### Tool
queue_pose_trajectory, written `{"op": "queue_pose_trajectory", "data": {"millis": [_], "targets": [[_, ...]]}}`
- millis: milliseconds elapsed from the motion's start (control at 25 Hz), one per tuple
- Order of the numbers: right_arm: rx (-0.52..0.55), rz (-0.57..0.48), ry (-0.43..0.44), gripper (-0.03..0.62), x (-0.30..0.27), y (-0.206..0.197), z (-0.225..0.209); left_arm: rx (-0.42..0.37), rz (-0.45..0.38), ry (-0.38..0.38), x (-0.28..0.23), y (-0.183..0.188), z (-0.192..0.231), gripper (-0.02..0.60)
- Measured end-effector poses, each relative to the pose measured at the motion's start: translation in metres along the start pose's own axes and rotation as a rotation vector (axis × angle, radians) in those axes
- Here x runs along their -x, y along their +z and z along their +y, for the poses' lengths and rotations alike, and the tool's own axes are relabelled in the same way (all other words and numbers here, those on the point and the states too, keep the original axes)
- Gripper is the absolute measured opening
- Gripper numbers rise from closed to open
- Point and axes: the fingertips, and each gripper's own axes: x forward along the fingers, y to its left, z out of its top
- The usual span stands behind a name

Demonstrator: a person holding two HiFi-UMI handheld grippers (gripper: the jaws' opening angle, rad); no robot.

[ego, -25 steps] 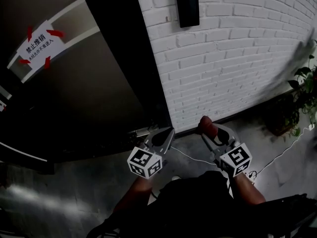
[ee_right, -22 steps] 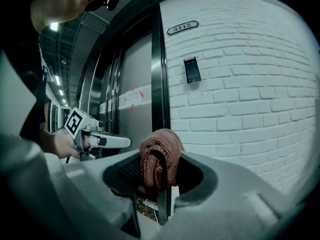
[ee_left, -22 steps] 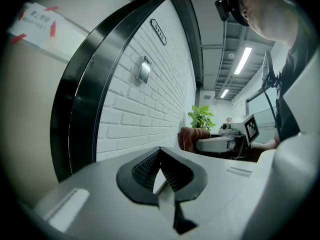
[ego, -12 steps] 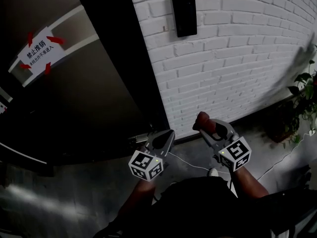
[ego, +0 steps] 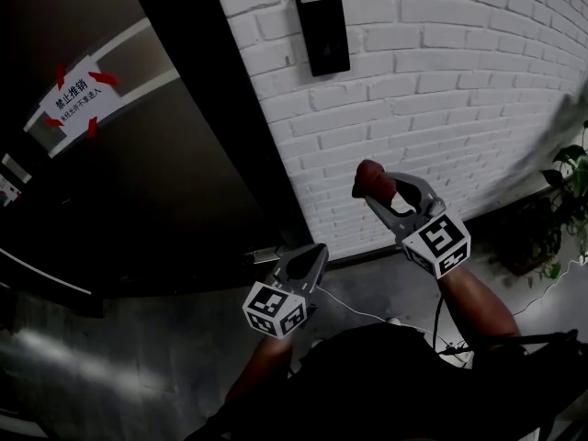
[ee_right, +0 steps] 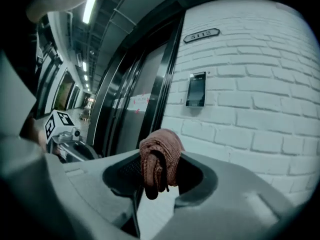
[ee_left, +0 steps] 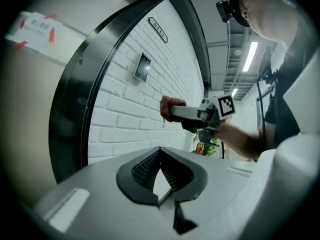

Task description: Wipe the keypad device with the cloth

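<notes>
As the black wall-mounted keypad device (ego: 322,33) sat high, right tongs (ego: 374,191) held a clamped rust-red cloth (ee_right: 160,160) up; left tongs (ego: 310,254) hung closed, empty.

Keypad device (ego: 322,33): black upright rectangle, upper centre of frame.
Cloth (ego: 374,182): reddish-brown, bunched, clamped in right gripper (ee_right: 158,166), centre right.

The keypad device (ego: 322,33) up top is just a dark slab, can't make out any keys. The plant (ego: 574,186) gets chopped off by the right edge. The cloth (ee_right: 159,160) is bunched in the right gripper (ee_right: 158,178), so its lower end's buried.
</notes>
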Motion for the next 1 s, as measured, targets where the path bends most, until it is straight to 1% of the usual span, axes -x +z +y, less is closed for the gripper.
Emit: {"op": "queue_pose_trajectory", "data": {"millis": [120,200,360,440,520,680,840,1000], "targets": [[0.117,-0.02,-0.007,0.144,-0.017,0.03,-0.024,-0.002,0.013,0.004,0.0,-0.004,-0.01,0.017],[0.203,-0.052,-0.028,0.144,-0.03,0.062,-0.039,-0.011,0.024,0.008,0.001,-0.006,-0.013,0.017],[0.445,-0.104,-0.114,0.144,-0.051,0.132,-0.061,-0.03,0.036,0.024,0.005,-0.012,-0.016,0.017],[0.532,-0.122,-0.152,0.144,-0.059,0.162,-0.069,-0.033,0.032,0.038,0.009,-0.013,-0.013,0.017],[0.567,-0.139,-0.179,0.144,-0.068,0.187,-0.077,-0.032,0.031,0.048,0.013,-0.014,-0.01,0.017],[0.591,-0.152,-0.236,0.144,-0.082,0.223,-0.095,-0.031,0.028,0.064,0.021,-0.014,-0.005,0.017],[0.622,-0.145,-0.292,0.144,-0.093,0.244,-0.109,-0.022,0.019,0.093,0.03,-0.011,0.005,0.017],[0.612,-0.146,-0.327,0.144,-0.101,0.257,-0.121,-0.012,0.016,0.121,0.038,-0.01,0.016,0.017]]}}
